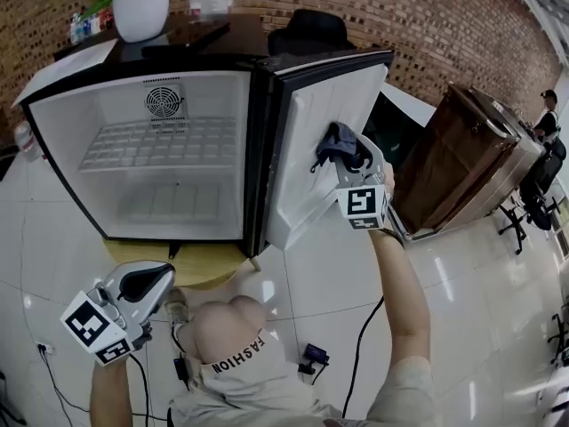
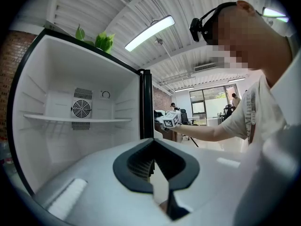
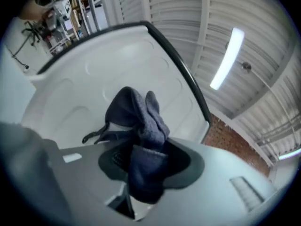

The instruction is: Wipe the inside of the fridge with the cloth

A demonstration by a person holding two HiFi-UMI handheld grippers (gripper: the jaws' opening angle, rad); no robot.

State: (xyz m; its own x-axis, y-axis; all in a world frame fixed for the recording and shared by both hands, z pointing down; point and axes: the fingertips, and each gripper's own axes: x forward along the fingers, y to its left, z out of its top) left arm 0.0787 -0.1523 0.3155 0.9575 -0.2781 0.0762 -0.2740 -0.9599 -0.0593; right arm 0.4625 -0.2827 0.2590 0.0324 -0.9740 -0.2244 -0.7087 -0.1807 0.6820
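Note:
A small white fridge [image 1: 160, 154] stands open on a low wooden stand, with a fan and a wire shelf [image 1: 151, 142] inside. Its door [image 1: 324, 140] is swung out to the right. My right gripper [image 1: 348, 157] is shut on a dark blue-grey cloth [image 1: 336, 145] and holds it against the door's white inner liner [image 3: 94, 74]; in the right gripper view the cloth [image 3: 141, 126] bunches out between the jaws. My left gripper [image 1: 142, 283] hangs low in front of the fridge, jaws shut and empty. In the left gripper view the fridge interior [image 2: 80, 121] fills the left half.
A potted plant [image 1: 142, 7] and a plastic container sit on top of the fridge. A brown wooden cabinet [image 1: 462, 158] stands to the right behind the door. Cables and a plug [image 1: 313, 358] lie on the glossy tiled floor. My knee is in front of the wooden stand [image 1: 200, 263].

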